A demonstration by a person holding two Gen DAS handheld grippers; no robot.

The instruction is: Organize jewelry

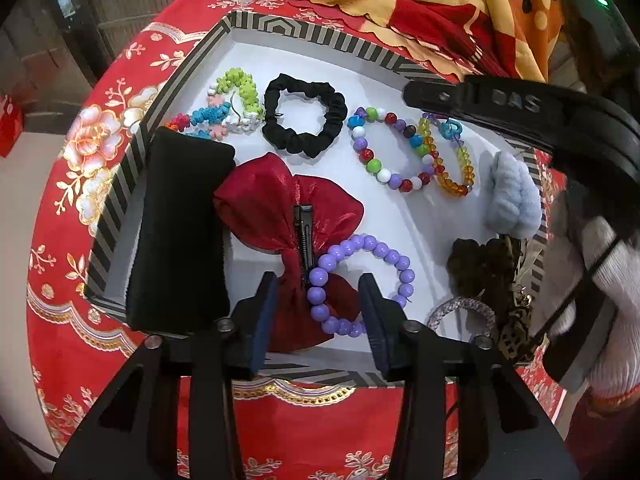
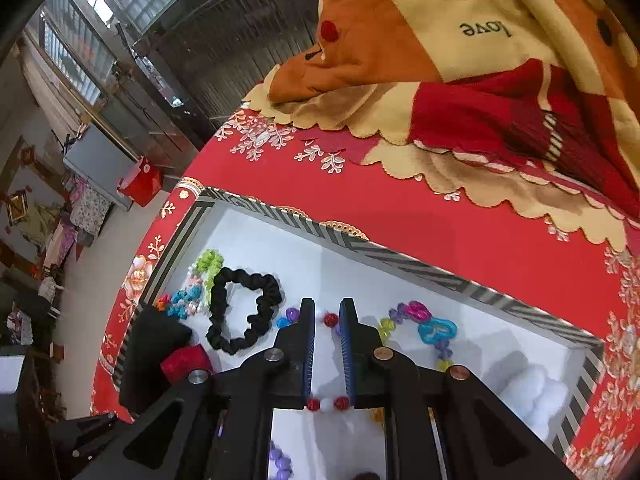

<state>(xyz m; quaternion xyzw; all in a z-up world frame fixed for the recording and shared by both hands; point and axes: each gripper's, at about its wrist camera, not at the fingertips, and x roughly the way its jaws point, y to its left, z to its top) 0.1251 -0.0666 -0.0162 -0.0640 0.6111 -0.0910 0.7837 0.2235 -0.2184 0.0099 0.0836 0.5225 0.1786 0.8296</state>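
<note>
A striped box [image 1: 280, 30] with a white floor holds the jewelry. My left gripper [image 1: 318, 286] is open above a purple bead bracelet [image 1: 372, 248] that lies on a red satin bow clip [image 1: 272, 208]. Beside them lie a black scrunchie [image 1: 304, 114], a multicolour bead bracelet [image 1: 376, 160], an amber bead bracelet [image 1: 448, 172] and a colourful spiral hair tie [image 1: 236, 92]. My right gripper [image 2: 327, 312] is slightly open and empty, above the multicolour bracelet [image 2: 330, 319]. Its black body [image 1: 520, 108] crosses the left wrist view.
A black velvet pad [image 1: 180, 232] leans on the box's left wall. A pale blue fluffy scrunchie [image 1: 512, 192], a dark scrunchie [image 1: 476, 264] and a silver band [image 1: 464, 308] lie at the right. The box sits on a red floral cloth [image 2: 400, 216]; an orange blanket [image 2: 440, 40] lies behind.
</note>
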